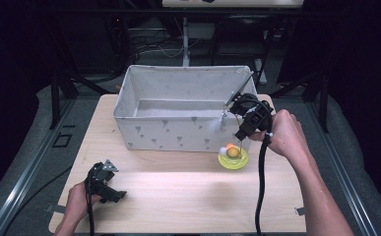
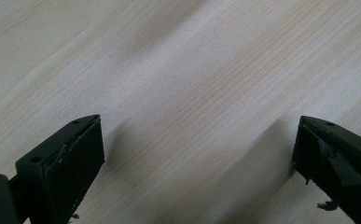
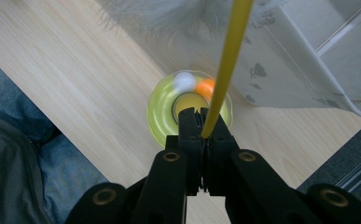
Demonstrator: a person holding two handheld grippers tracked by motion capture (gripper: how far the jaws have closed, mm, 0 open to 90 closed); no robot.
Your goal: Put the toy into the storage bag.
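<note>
My right gripper [image 1: 240, 133] [image 3: 201, 122] is shut on a thin yellow rod [image 3: 227, 56] that slants up and away over the corner of the box; a white fluffy tuft [image 3: 159, 14] shows at its far end. Directly beneath the jaws a round yellow-green toy [image 1: 233, 159] [image 3: 162, 116] lies on the table against the box, carrying a white ball [image 3: 184, 81] and an orange ball [image 3: 207, 87]. My left gripper [image 1: 115, 193] [image 2: 197, 135] rests low over bare wood near the front left edge, open, with nothing between its jaws.
A grey fabric box [image 1: 168, 133] [image 3: 299, 70] with small printed marks stands at the back middle of the light wooden table [image 1: 178, 191]. The person's trouser leg [image 3: 10, 154] lies past the table's edge. Dark stands and cables sit behind the table.
</note>
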